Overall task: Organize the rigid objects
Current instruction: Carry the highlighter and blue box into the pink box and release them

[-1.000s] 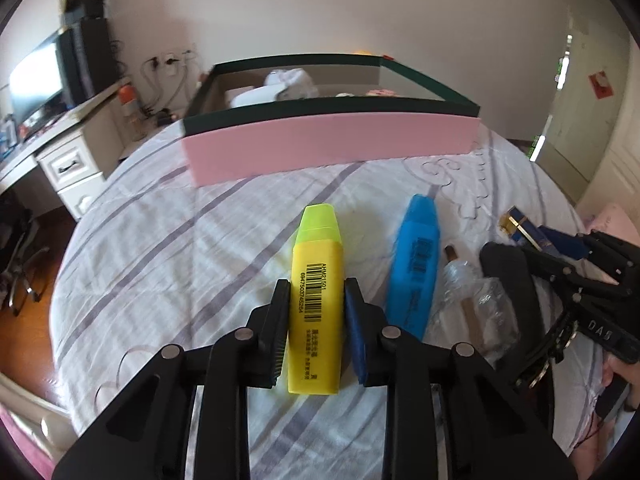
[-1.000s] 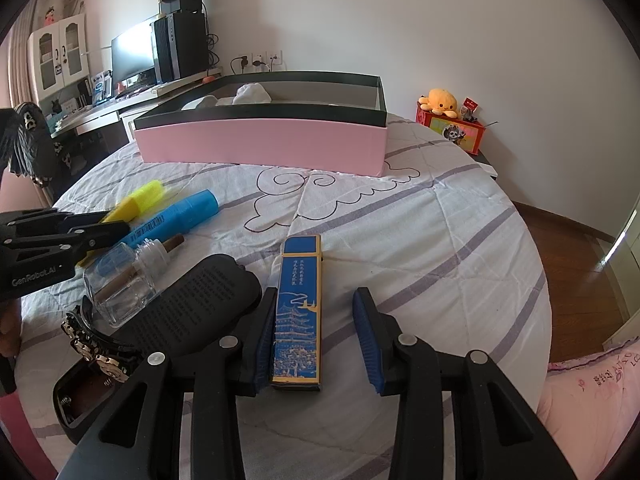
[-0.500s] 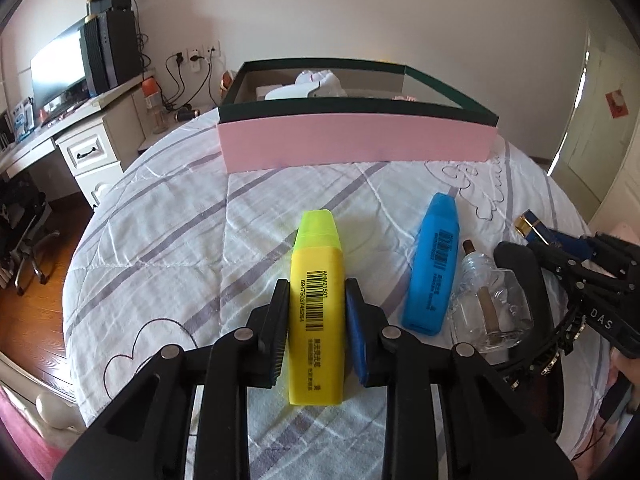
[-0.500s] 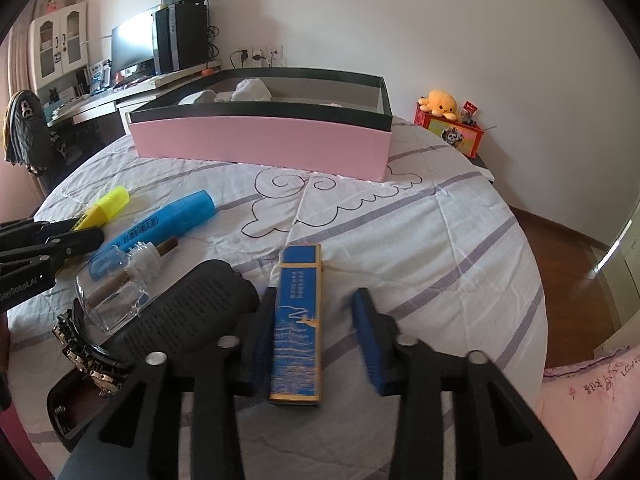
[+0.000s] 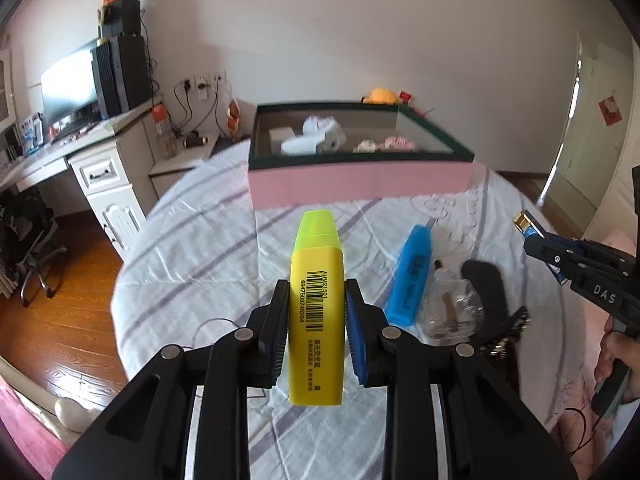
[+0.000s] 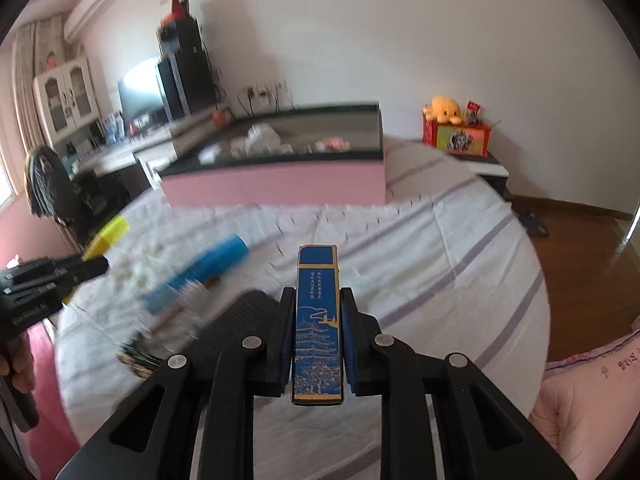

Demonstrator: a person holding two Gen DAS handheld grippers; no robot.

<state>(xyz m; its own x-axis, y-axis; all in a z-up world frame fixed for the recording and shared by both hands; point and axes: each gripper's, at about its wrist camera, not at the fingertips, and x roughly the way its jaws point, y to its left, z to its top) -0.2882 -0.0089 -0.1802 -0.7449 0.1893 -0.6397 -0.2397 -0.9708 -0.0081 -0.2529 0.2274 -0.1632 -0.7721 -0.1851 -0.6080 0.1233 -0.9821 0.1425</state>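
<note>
My left gripper (image 5: 317, 286) is shut on a yellow highlighter (image 5: 316, 256), held lengthwise above the bed, cap pointing at the pink box (image 5: 360, 180). My right gripper (image 6: 317, 294) is shut on a flat blue box with a gold pagoda drawing (image 6: 318, 344), also lifted off the quilt. In the left wrist view the right gripper (image 5: 536, 240) hangs at the right edge. Still lying on the quilt are a blue highlighter (image 5: 412, 276), a clear glass bottle (image 5: 448, 308) and a black case (image 5: 486, 284). The pink box is open-topped with a dark green rim and holds white and pink items.
A striped white quilt (image 6: 440, 264) covers the round bed. A desk with a monitor (image 5: 68, 92) stands to the left. Far right, an orange plush toy sits on a red box (image 6: 456, 136). Wooden floor surrounds the bed. A metal chain (image 5: 508, 332) lies by the black case.
The right jaws closed on the blue box and lifted it off the quilt. The left gripper rose with the yellow highlighter, and the pink box interior came into view.
</note>
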